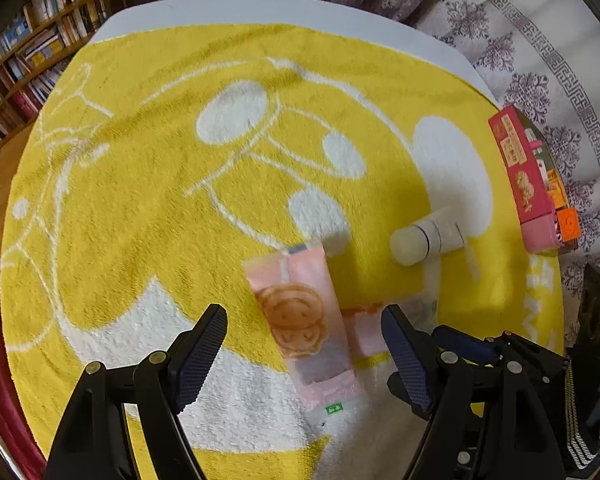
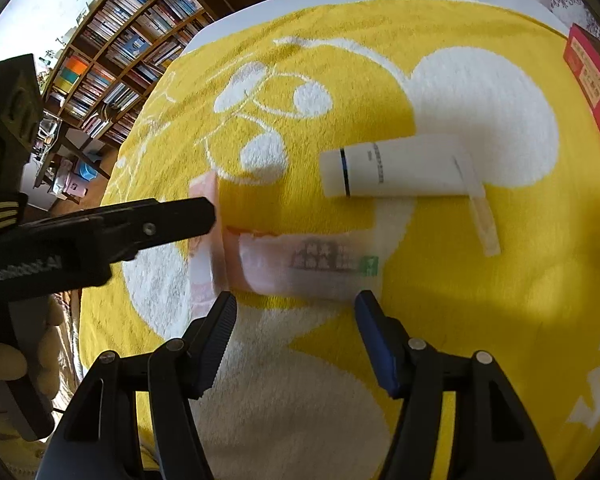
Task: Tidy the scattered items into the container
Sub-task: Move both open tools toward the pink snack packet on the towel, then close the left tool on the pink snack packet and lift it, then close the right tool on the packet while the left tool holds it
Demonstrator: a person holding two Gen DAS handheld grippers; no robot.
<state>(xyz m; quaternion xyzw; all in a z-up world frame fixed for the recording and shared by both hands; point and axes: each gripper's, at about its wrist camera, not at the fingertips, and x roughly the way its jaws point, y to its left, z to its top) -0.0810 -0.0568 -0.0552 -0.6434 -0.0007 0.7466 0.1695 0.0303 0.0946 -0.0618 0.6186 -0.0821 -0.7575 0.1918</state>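
On a yellow and white towel [image 1: 140,160] lies a pink snack packet [image 1: 300,300] printed with a smiling biscuit. My left gripper [image 1: 304,316] hangs open just above it, one finger on each side and no pad touching. A second pale pink packet [image 2: 300,264] lies right beside the first. The right gripper [image 2: 296,300] is open over its near edge. From the right wrist view, a left gripper finger [image 2: 180,220] reaches in over the first packet [image 2: 208,240]. A white tube [image 2: 396,168] lies further back, with a thin sachet [image 2: 484,220] at its end.
A red and pink box [image 1: 520,168] with orange packets [image 1: 568,224] beside it sits at the towel's right edge. A patterned bedspread [image 1: 540,60] lies beyond it. Bookshelves [image 2: 132,52] stand at the far left. A person's hand [image 2: 4,360] holds the left gripper's handle.
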